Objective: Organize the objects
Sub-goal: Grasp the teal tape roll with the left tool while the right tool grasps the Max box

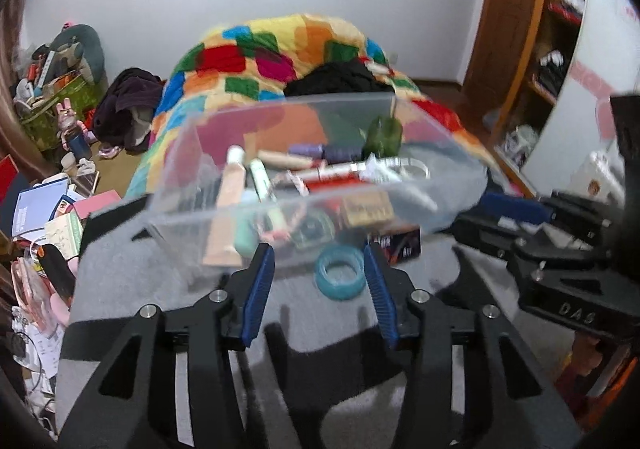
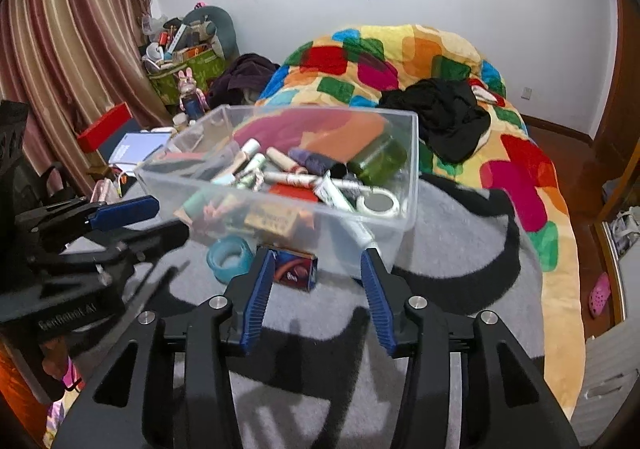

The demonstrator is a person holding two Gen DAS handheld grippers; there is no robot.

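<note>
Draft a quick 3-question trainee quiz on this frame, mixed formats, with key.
1. True or false: the teal tape ring lies inside the clear bin.
2. Which sits on the grey blanket right beside the teal tape ring? A) small dark box B) white tape roll C) green jar
3. Fill in: the left gripper and right gripper both stand ____.

Key: 1 false; 2 A; 3 open

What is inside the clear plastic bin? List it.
The clear plastic bin holds a green bottle, white tape roll, purple thread spools, tubes and a yellow-brown box. Lower items are covered by the pile.
</note>
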